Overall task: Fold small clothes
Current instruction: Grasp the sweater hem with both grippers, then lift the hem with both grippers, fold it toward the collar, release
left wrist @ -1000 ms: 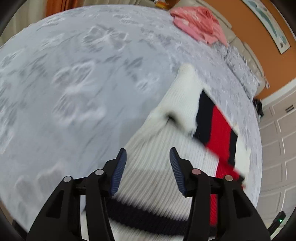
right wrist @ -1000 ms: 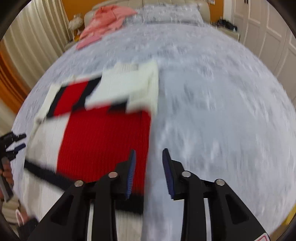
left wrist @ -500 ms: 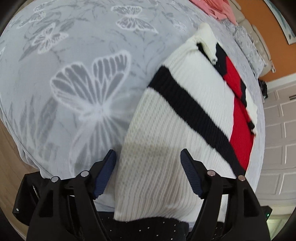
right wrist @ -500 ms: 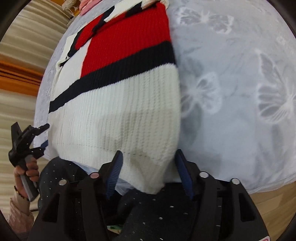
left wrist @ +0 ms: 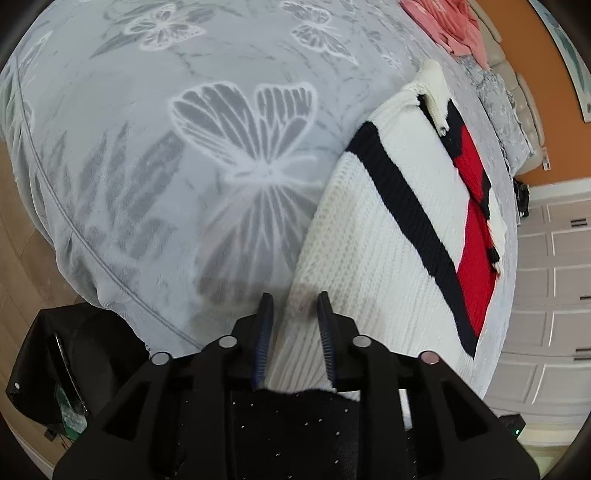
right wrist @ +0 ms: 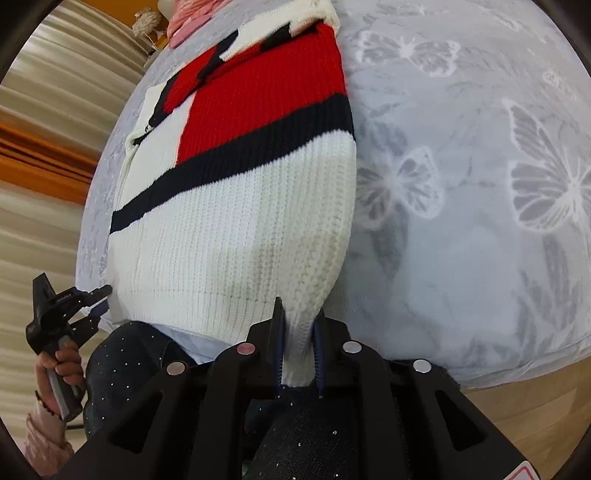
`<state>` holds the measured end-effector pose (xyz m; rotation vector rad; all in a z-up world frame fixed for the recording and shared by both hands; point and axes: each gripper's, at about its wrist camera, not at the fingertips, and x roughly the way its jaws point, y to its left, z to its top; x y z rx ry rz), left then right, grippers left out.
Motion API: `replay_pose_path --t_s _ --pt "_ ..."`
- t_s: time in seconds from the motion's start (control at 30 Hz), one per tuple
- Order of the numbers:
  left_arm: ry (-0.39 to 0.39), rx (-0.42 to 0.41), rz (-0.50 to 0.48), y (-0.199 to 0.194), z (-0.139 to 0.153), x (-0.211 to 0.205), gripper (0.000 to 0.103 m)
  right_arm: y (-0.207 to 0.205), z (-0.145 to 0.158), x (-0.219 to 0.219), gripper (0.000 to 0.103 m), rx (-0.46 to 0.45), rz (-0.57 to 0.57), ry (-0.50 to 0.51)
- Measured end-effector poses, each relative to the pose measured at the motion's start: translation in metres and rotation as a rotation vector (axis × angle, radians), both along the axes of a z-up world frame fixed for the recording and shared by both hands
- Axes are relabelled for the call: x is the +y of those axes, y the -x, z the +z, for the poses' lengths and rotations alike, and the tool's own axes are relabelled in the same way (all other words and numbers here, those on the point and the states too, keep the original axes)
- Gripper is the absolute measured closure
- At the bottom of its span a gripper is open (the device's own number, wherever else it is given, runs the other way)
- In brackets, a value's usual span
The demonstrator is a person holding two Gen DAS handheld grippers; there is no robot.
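Observation:
A white knitted sweater with a black stripe and a red panel lies flat on the bed, its sleeves folded in at the far end. My left gripper sits at the near left hem corner. Its jaws are closing and the knit edge fills the gap between the pads. The right gripper is at the near right corner of the sweater, jaws closing with a bunched fold of hem pinched between them. In the right wrist view the left gripper shows at the far hem corner, held by a hand.
The bed wears a grey butterfly bedspread. A pink garment lies near the headboard. The person's dark dotted clothing presses against the bed edge. A black bag stands on the wood floor, with white wardrobe doors to the right.
Both grippers came back from over the sweater's middle to its near hem. They opened wide around the two hem corners, then closed onto the knit.

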<state>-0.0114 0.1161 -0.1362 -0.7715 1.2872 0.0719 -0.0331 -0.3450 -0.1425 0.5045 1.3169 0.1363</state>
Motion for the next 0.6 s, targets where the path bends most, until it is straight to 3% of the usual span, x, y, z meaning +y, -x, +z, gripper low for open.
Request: replay_pose_path --t_s 0.03,0.17,0.23,0.27,0.33,0.37,0.4,0.43,0.47,0.6 --pt "-0.004 -0.003 -0.005 0.000 0.001 -0.002 0.067 -0.001 -0.002 0.000 0.085 0.011 -0.007 0.004" --pt "-0.006 -0.021 -0.028 -0.009 0.002 -0.018 0.024 -0.003 -0.008 -0.001 0.077 0.029 -0.026 -0.021" --pt "-0.051 -0.003 -0.054 -0.018 0.002 -0.031 0.018 -0.003 -0.010 -0.003 0.077 0.034 -0.034 -0.032" --pt "-0.087 0.011 -0.080 -0.023 0.001 -0.039 0.020 -0.003 -0.011 -0.004 0.077 0.036 -0.037 -0.039" --pt "-0.123 0.014 -0.120 -0.027 0.002 -0.048 0.045 -0.003 -0.011 -0.005 0.084 0.042 -0.038 -0.046" --pt "-0.124 0.018 -0.118 -0.027 0.002 -0.047 0.068 -0.002 -0.010 -0.007 0.093 0.037 -0.038 -0.053" --pt "-0.087 0.009 -0.105 -0.026 0.002 -0.043 0.092 -0.002 -0.007 -0.007 0.093 0.026 -0.040 -0.056" --pt "0.018 -0.001 -0.071 -0.022 0.002 -0.034 0.092 -0.001 -0.002 -0.007 0.094 0.005 -0.044 -0.052" --pt "0.051 -0.006 -0.042 -0.018 0.005 -0.029 0.093 0.001 0.006 -0.007 0.095 -0.023 -0.053 -0.048" --pt "0.095 -0.093 -0.048 -0.003 0.038 -0.018 0.093 0.017 0.038 -0.021 0.096 -0.109 -0.119 -0.085"
